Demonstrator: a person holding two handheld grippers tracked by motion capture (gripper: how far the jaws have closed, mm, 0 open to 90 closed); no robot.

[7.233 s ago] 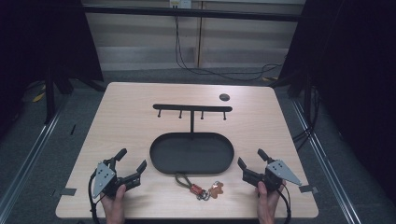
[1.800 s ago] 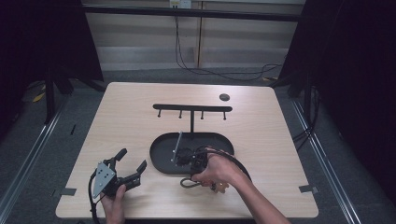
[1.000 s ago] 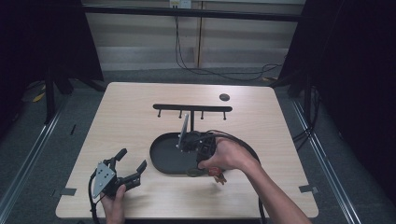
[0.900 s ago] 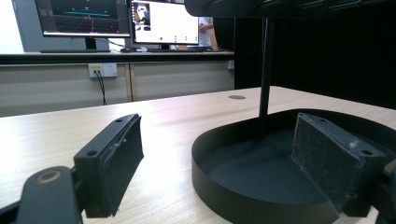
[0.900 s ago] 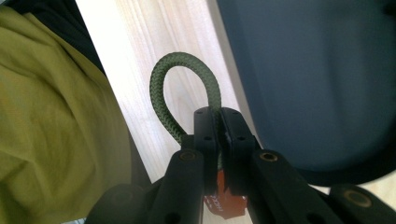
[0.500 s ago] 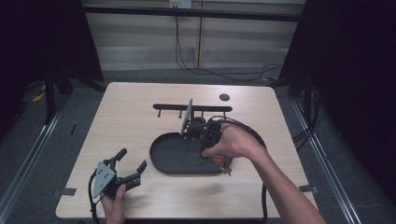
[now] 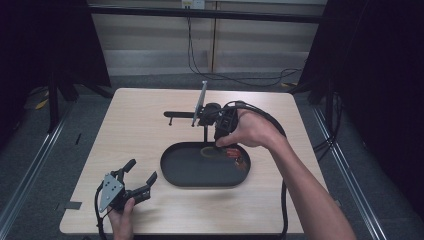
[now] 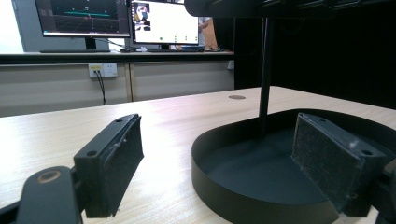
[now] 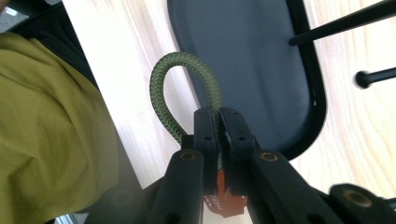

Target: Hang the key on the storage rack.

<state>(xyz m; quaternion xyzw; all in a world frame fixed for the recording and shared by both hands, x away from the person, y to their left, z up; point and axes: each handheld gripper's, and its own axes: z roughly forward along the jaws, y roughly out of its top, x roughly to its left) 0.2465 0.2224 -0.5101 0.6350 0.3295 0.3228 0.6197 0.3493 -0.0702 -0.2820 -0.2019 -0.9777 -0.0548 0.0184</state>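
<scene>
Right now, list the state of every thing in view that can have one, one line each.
Right gripper: fingers shut on the green cord loop, held above the tray.
Green cord loop: pinched at one end, arching free above the fingers.
Orange tag: hanging below the fingers, partly hidden.
Left gripper: fingers open, holding nothing, resting on the table beside the tray.
Black oval tray: flat on the table.
Hook rack: upright, rising from the tray.

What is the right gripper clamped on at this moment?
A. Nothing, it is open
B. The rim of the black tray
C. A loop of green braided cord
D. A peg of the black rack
C: in the right gripper view, the right gripper has its fingers shut on the green cord loop, above the black tray.
</scene>
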